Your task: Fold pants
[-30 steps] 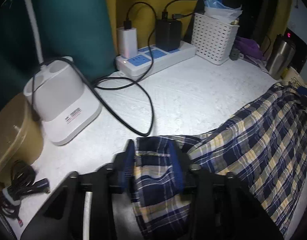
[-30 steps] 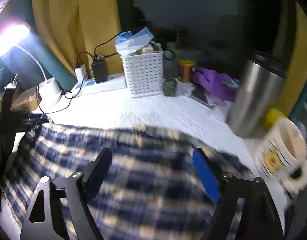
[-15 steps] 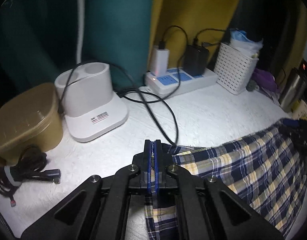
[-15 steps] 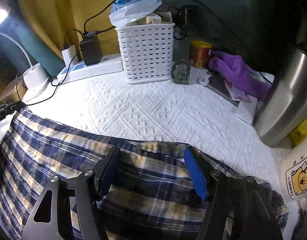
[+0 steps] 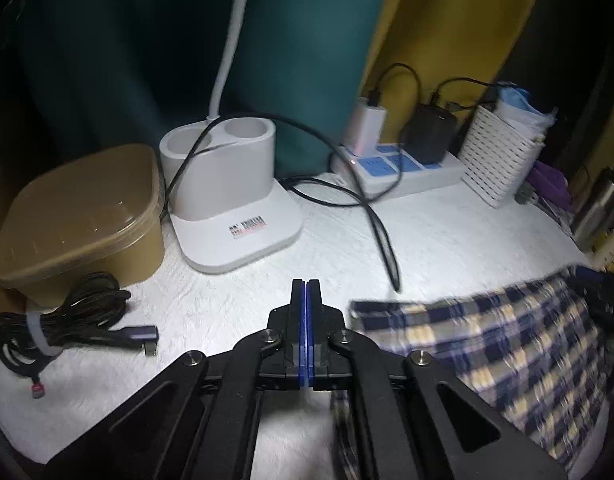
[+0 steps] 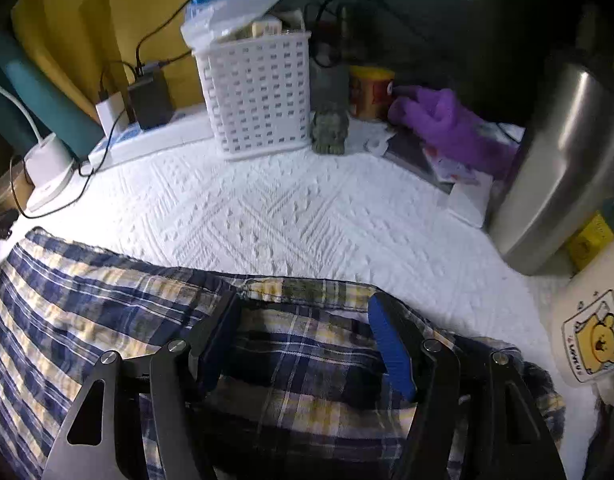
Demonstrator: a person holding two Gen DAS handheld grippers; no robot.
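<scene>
The plaid pants (image 5: 487, 344), navy, yellow and white, lie on the white textured cloth (image 5: 447, 240). In the left wrist view they sit to the right of my left gripper (image 5: 306, 292), which is shut with its blue pads pressed together and nothing visible between them, raised over bare cloth. In the right wrist view the pants (image 6: 87, 312) spread across the lower frame. My right gripper (image 6: 303, 316) is open, its fingers straddling the hem edge of the pants, low over the fabric.
Left side holds a white lamp base (image 5: 231, 192), a tan lidded box (image 5: 79, 216), a coiled black cable (image 5: 59, 324) and a power strip (image 5: 399, 168) with chargers. A white basket (image 6: 255, 92), steel tumbler (image 6: 563, 160), purple glove (image 6: 447, 128) and bear mug (image 6: 591, 340) stand at the back and right.
My left gripper closed from open around the pants' corner, then moved left and up off the fabric. My right gripper stayed open and settled lower over the hem.
</scene>
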